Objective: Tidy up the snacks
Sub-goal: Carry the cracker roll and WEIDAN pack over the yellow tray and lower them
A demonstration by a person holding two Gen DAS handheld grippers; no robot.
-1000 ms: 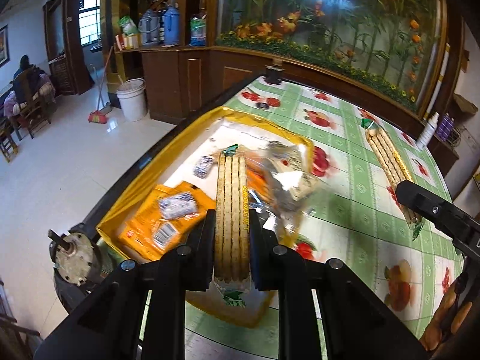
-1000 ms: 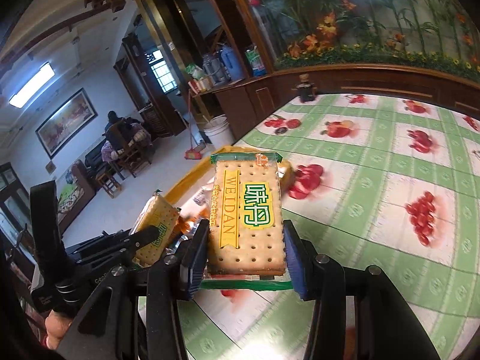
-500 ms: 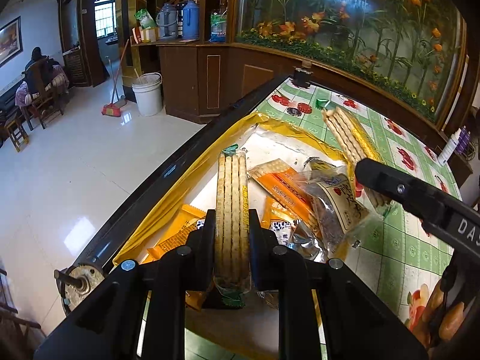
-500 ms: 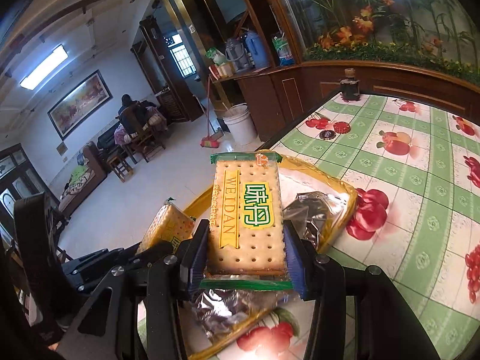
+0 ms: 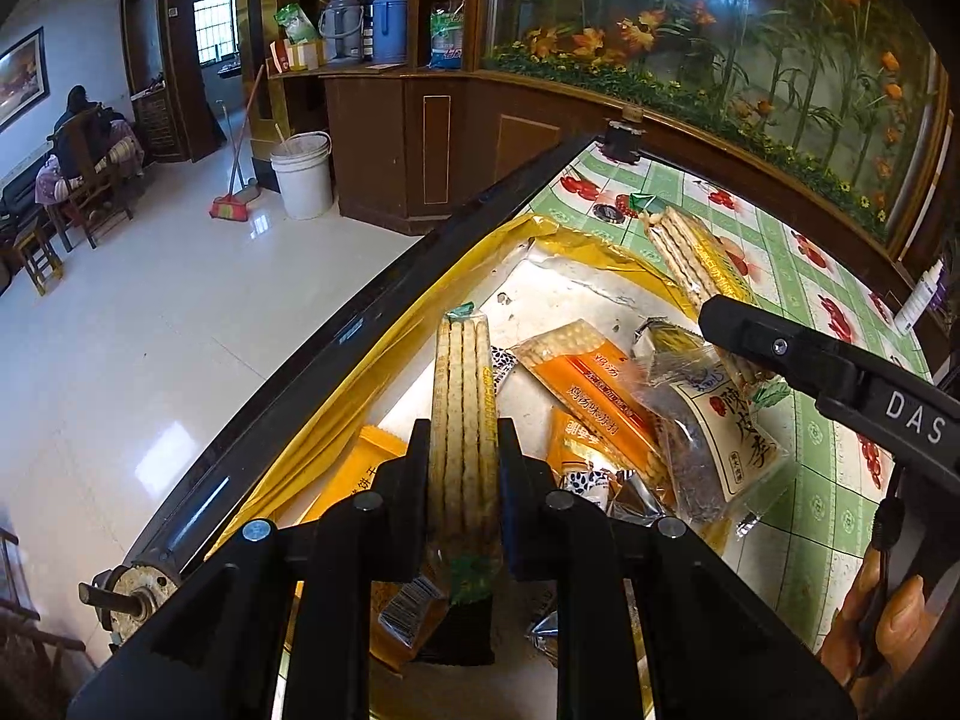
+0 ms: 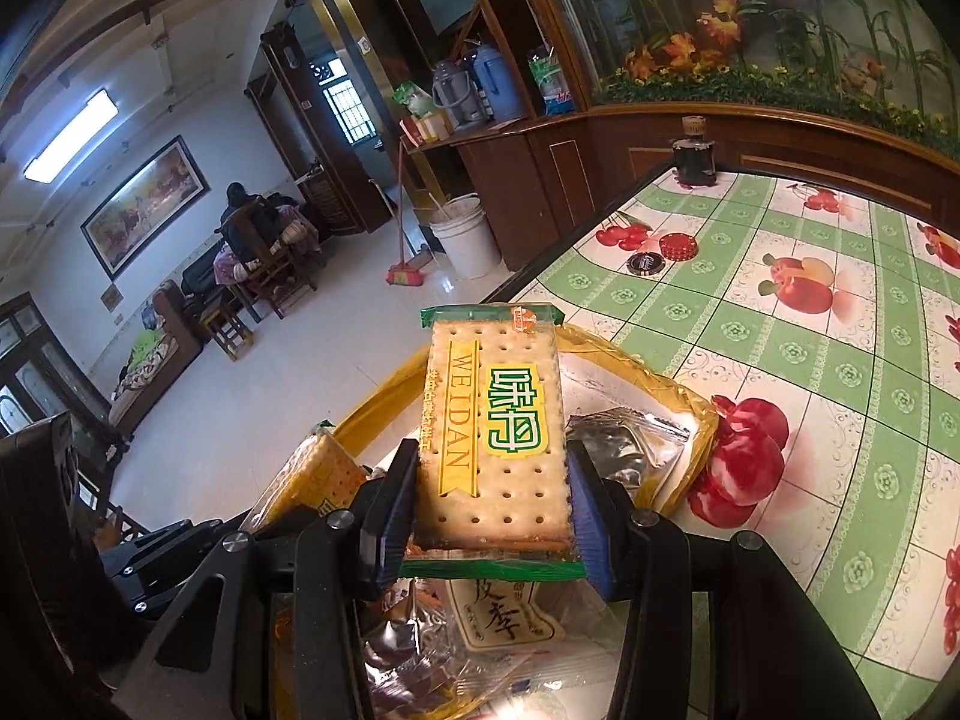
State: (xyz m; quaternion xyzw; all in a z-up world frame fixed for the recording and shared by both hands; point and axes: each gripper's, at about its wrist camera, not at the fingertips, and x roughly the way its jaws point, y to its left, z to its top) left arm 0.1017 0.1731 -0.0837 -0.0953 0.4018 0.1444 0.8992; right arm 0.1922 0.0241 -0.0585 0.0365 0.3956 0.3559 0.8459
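Black plastic left claw (image 5: 463, 474) with silver screws; right claw (image 6: 492, 516) has blue-edged pads.

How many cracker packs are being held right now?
2. One cracker pack stands edge-on in the left gripper; the other cracker pack lies face-up in the right gripper. Both are above the yellow bag of snacks.

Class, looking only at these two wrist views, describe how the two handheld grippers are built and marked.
Both are matte black plastic with angular struts and round silver screw heads. The right gripper has blue pads on its fingers; white letters "DAS" mark its body. The left gripper looks all black.
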